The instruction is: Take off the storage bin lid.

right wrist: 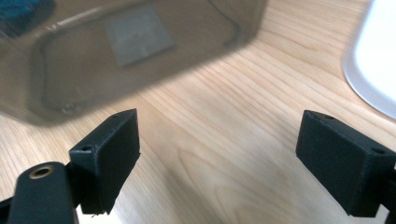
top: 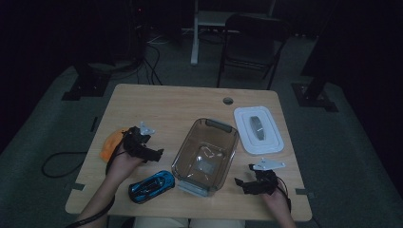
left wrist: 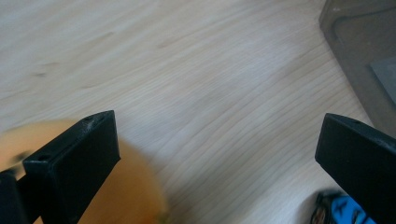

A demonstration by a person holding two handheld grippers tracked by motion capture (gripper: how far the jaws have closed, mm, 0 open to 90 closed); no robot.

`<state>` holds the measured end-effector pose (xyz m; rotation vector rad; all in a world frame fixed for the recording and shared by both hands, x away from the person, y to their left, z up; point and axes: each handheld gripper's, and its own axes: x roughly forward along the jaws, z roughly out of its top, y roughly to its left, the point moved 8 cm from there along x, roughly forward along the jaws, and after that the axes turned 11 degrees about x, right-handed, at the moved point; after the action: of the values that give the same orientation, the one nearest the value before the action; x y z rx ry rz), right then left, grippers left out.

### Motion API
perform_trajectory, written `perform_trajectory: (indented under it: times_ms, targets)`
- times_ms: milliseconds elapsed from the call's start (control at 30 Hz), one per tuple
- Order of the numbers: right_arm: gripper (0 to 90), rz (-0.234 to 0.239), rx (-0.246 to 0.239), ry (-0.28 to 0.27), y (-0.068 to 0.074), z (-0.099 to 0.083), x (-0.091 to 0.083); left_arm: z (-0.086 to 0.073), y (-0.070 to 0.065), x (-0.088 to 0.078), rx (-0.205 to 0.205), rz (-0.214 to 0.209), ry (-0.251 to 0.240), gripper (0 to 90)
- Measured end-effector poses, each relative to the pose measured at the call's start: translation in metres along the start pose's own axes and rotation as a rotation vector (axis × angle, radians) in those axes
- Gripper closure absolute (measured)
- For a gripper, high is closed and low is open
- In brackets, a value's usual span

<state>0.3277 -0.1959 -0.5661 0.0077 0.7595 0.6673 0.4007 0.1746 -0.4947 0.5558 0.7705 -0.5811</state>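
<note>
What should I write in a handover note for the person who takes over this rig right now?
Left gripper: open, holds nothing, above the wooden table between the orange round object and the blue toy car.
Right gripper: open, holds nothing, right of the clear plastic container.
White lid lies apart, right of the container.
Done: nothing is in the container.
Left: probably load the car and orange object, then fit the lid.

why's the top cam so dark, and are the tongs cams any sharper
High view: dim, with a black surround; only the wooden table is lit. Left gripper view: bright, but the orange thing is smeared with blur. Right gripper view: bright, with the clear container soft and out of focus.
</note>
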Motion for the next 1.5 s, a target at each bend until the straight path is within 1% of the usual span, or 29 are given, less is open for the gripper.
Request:
perform_trajectory:
  times_ms: [33,100,133,167,267,300,367,467,533,600,633,667,733,767,833,867,900,1000,1100,1133,1200,1233,1300,1333,1367,1400,1467,1500]
  targets:
    - [13.3,-0.006,0.003,0.000,-0.002,-0.002,-0.002,-0.003,0.004,-0.005,-0.002,0.004,-0.003,0.4]
    - [13.3,-0.015,0.008,0.001,-0.004,-0.005,-0.005,-0.009,0.012,-0.014,-0.021,0.015,-0.006,0.4]
    - [13.3,-0.015,0.008,0.001,-0.004,-0.005,-0.005,-0.009,0.012,-0.014,-0.021,0.015,-0.006,0.4]
    - [13.3,-0.020,0.012,0.005,-0.005,-0.006,-0.006,-0.016,0.022,-0.021,-0.043,0.034,0.003,0.4]
    - [13.4,-0.038,0.017,0.004,-0.010,-0.011,-0.011,-0.028,0.036,-0.030,-0.081,0.064,0.002,0.4]
    - [13.4,-0.046,0.017,0.008,-0.011,-0.013,-0.011,-0.032,0.039,-0.032,-0.092,0.071,-0.001,0.4]
    - [13.4,-0.060,0.012,0.014,-0.013,-0.016,-0.013,-0.044,0.047,-0.034,-0.109,0.090,0.011,0.4]
    - [13.4,-0.069,0.018,0.016,-0.017,-0.019,-0.016,-0.057,0.054,-0.034,-0.144,0.099,0.006,0.4]
    - [13.4,-0.087,0.023,0.021,-0.020,-0.022,-0.018,-0.065,0.059,-0.032,-0.154,0.107,0.007,0.4]
    - [13.4,-0.098,0.023,0.025,-0.022,-0.024,-0.019,-0.071,0.061,-0.028,-0.160,0.105,0.016,0.4]
    - [13.4,-0.105,0.024,0.024,-0.023,-0.025,-0.020,-0.075,0.063,-0.025,-0.157,0.111,0.023,0.4]
    - [13.4,-0.109,0.028,0.024,-0.024,-0.027,-0.021,-0.076,0.064,-0.023,-0.163,0.113,0.025,0.4]
    - [13.4,-0.120,0.029,0.026,-0.025,-0.029,-0.022,-0.079,0.066,-0.018,-0.170,0.098,0.014,0.4]
    - [13.4,-0.126,0.028,0.029,-0.026,-0.030,-0.022,-0.081,0.067,-0.015,-0.175,0.097,0.014,0.4]
    - [13.5,-0.141,0.029,0.032,-0.028,-0.031,-0.022,-0.083,0.071,-0.011,-0.172,0.113,0.015,0.4]
    - [13.5,-0.143,0.031,0.029,-0.028,-0.031,-0.022,-0.082,0.071,-0.010,-0.182,0.110,0.000,0.4]
    - [13.5,-0.144,0.032,0.027,-0.028,-0.031,-0.022,-0.082,0.072,-0.009,-0.181,0.111,-0.020,0.4]
    - [13.4,-0.163,0.015,0.031,-0.029,-0.032,-0.022,-0.082,0.075,-0.005,-0.186,0.124,-0.036,0.4]
    - [13.3,-0.164,0.017,0.031,-0.029,-0.032,-0.022,-0.082,0.073,-0.004,-0.191,0.128,-0.023,0.4]
    - [13.3,-0.164,0.017,0.031,-0.029,-0.032,-0.021,-0.083,0.070,-0.002,-0.183,0.137,0.023,0.4]
    - [12.5,-0.163,0.017,0.033,-0.029,-0.032,-0.021,-0.082,0.069,-0.002,-0.171,0.144,0.043,0.4]
    - [12.3,-0.163,0.016,0.033,-0.028,-0.031,-0.021,-0.082,0.069,-0.001,-0.182,0.142,0.049,0.3]
    - [12.3,-0.164,0.018,0.034,-0.029,-0.031,-0.021,-0.082,0.071,-0.001,-0.204,0.135,0.046,0.3]
    - [12.3,-0.164,0.018,0.034,-0.029,-0.031,-0.020,-0.083,0.072,0.000,-0.212,0.124,0.043,0.3]
    - [12.3,-0.164,0.018,0.034,-0.029,-0.031,-0.020,-0.083,0.072,0.001,-0.215,0.123,0.038,0.3]
    - [12.2,-0.164,0.018,0.034,-0.029,-0.031,-0.020,-0.085,0.071,0.001,-0.214,0.114,0.038,0.3]
    - [12.2,-0.164,0.017,0.034,-0.029,-0.031,-0.020,-0.086,0.069,0.002,-0.210,0.114,0.041,0.3]
    - [12.3,-0.164,0.016,0.034,-0.029,-0.031,-0.020,-0.087,0.067,0.003,-0.193,0.118,0.046,0.3]
